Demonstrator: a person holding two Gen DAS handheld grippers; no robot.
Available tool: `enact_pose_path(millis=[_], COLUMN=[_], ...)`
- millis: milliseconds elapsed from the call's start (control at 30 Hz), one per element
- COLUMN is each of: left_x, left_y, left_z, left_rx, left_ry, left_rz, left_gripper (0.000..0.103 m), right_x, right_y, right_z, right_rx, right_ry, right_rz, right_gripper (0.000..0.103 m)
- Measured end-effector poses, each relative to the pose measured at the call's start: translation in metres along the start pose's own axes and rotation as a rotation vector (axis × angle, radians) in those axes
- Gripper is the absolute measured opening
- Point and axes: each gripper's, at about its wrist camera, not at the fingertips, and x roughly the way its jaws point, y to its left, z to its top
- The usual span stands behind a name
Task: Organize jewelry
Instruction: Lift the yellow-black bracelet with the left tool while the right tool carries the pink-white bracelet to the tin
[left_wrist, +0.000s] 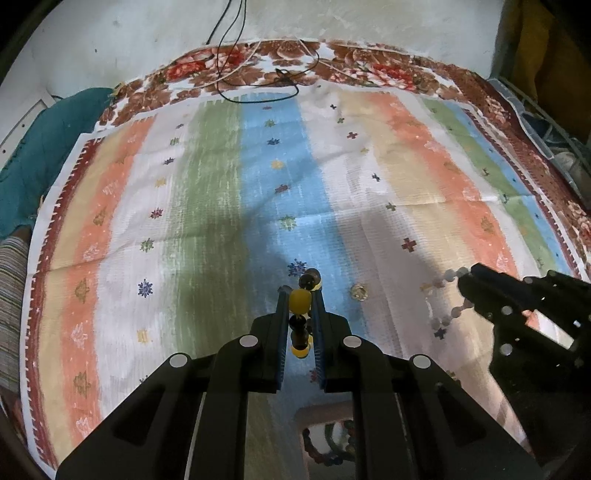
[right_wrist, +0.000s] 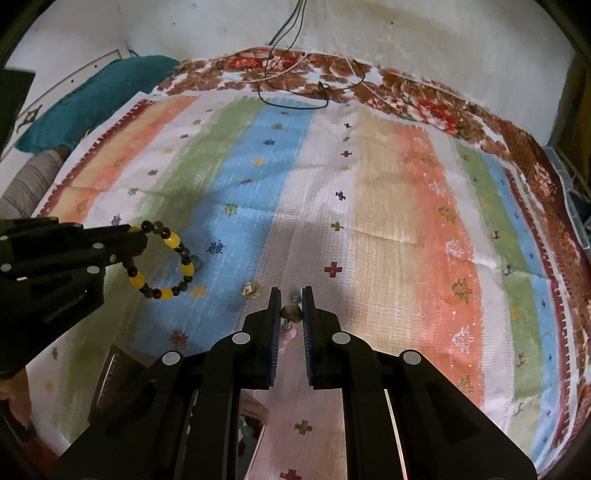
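Left gripper (left_wrist: 301, 295) clamps a yellow-and-dark bead bracelet (right_wrist: 162, 258); at its three o'clock, right gripper (right_wrist: 291, 295) pinches a pale bead bracelet (left_wrist: 443, 295). Small ring (right_wrist: 251, 290) remains on cloth (left_wrist: 221, 184); sorting appears unfinished.

We see a striped cloth (left_wrist: 207, 192) in orange, white, green and blue bands with small flower motifs, a brown floral border (left_wrist: 369, 62), and a yellow-and-dark beaded bracelet (right_wrist: 162, 258).

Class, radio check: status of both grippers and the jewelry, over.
Left gripper shut on yellow bracelet. Right gripper shut on pale bracelet. Small ring on cloth.
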Motion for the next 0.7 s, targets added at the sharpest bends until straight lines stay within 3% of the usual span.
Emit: enact_pose_path(millis=[700], left_x=[-0.067], left_y=[-0.007], left_z=[-0.027], left_rx=[-0.063], left_ry=[-0.088], left_rz=[-0.057], left_gripper=[0.012], right_x=[-0.058], right_y=[0.011], right_z=[-0.017], right_rx=[0.009], right_ry=[-0.105], right_rz=[0.032], right_gripper=[0.012])
